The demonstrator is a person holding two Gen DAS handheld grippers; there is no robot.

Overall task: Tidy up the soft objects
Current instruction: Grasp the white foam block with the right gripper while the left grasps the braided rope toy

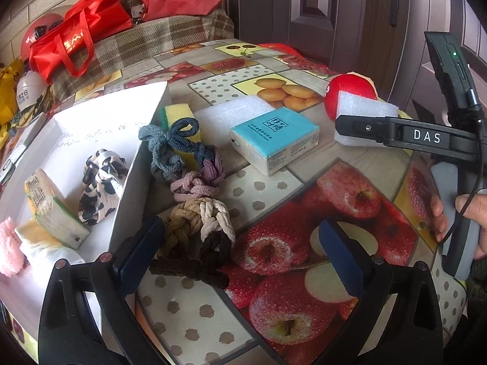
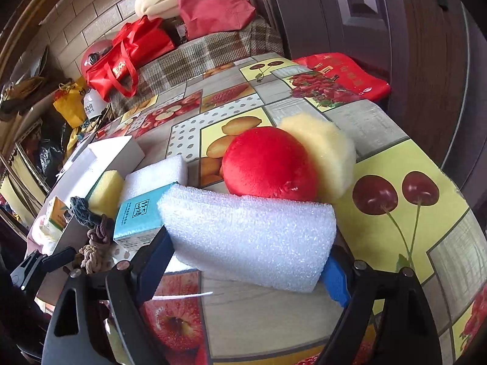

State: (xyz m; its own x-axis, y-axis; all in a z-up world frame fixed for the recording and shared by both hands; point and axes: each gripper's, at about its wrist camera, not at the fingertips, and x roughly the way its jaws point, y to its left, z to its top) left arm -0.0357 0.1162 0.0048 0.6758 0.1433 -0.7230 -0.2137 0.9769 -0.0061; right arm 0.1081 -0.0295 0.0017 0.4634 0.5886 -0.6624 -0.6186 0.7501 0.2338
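White foam block (image 2: 249, 237) between right gripper (image 2: 246, 269) pads, touching both

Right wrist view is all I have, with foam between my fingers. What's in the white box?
Observer: A leopard scrunchie, two small packs and something pink and fluffy lie in the box.
Operator: Is the left gripper holding anything?
Observer: No. The left gripper is open and holds nothing.
Operator: Is the hair-tie chain boxed?
Observer: No. The chain lies on the table, outside the box's wall.
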